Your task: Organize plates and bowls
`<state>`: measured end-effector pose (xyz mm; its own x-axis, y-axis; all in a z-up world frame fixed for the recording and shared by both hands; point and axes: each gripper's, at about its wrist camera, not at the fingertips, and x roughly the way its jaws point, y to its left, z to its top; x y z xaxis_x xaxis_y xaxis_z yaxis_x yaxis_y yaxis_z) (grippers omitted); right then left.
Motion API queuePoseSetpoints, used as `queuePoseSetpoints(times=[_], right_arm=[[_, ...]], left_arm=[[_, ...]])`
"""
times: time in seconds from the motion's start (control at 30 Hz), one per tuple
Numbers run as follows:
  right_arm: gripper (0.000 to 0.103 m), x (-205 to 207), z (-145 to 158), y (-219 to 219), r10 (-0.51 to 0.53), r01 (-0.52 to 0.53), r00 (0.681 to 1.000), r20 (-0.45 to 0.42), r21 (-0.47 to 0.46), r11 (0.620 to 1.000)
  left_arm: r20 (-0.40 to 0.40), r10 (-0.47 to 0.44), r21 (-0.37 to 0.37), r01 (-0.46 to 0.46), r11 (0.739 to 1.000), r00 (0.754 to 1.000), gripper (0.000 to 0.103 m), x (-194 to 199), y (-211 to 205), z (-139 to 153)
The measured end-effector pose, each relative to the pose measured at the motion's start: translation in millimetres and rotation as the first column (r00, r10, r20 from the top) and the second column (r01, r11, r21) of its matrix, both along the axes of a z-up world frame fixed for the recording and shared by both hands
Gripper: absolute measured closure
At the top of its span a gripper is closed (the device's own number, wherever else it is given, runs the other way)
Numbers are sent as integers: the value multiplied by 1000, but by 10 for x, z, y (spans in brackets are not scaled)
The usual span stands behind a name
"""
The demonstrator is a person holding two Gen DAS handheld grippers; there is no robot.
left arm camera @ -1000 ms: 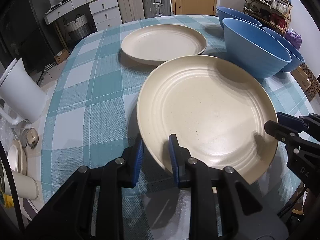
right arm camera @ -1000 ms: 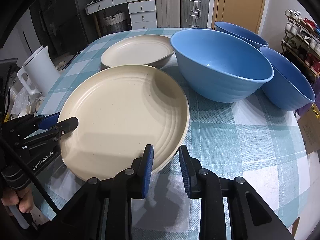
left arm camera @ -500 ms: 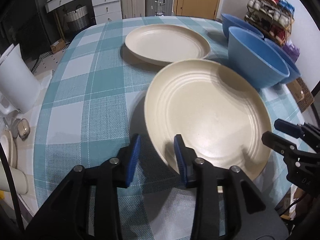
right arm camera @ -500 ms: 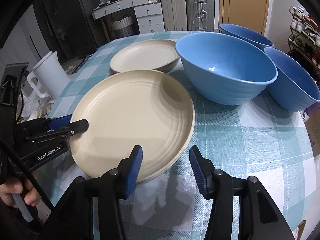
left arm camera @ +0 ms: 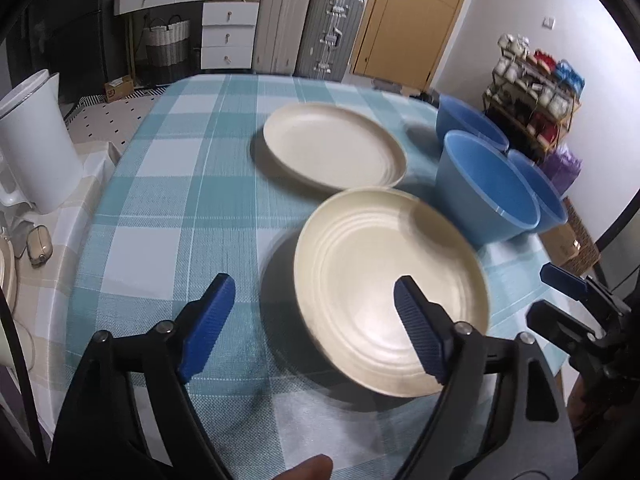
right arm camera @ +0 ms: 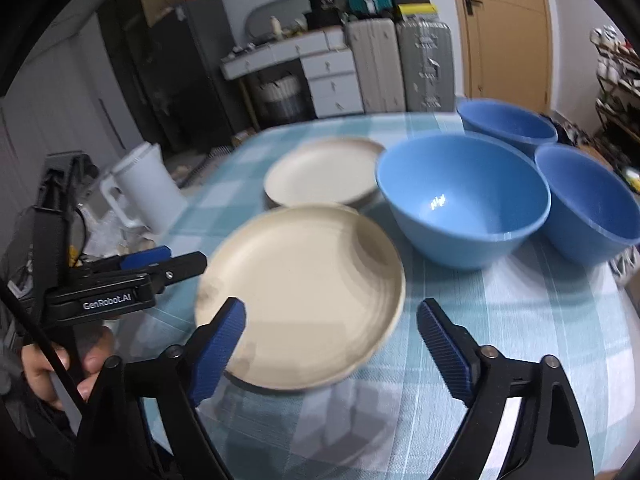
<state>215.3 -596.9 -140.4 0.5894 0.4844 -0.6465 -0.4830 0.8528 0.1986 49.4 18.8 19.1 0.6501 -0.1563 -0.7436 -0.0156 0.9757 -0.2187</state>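
Note:
A cream plate lies near the front of the checked table; it also shows in the right wrist view. A second cream plate lies behind it. Three blue bowls stand at the right: the nearest bowl, one bowl behind, one bowl further right. My left gripper is open and empty, pulled back from the near plate's front left edge. My right gripper is open and empty over that plate's front right edge.
A white kettle stands on a low surface left of the table. Suitcases, drawers and a door are behind. A shoe rack stands at the right.
Both grippers have opened wide and drawn back and up from the near plate's rim. The plate now lies flat on the table.

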Motion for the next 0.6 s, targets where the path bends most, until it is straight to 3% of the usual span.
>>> queuePoseSetpoints(times=[0.1,0.17,0.47,0.6], right_arm=[[1,-17,156,-66,34,-36,999,31,53,998],[1,-7,246,-106,46,-48,998,41,66,997],[1,78,799,-330,60,-75,994,89,170,983],[1,158,1034,-394,71,-89,992,109,174,981]], left_arm=[[38,19,-22,-18,1000,999,14,-57,56,151],[52,35,-35,-33,999,998,1,-89,93,243],[90,46,2,-47,999,995,1,-129,65,652],[107,46,25,-49,998,993,1,-81,21,799]])
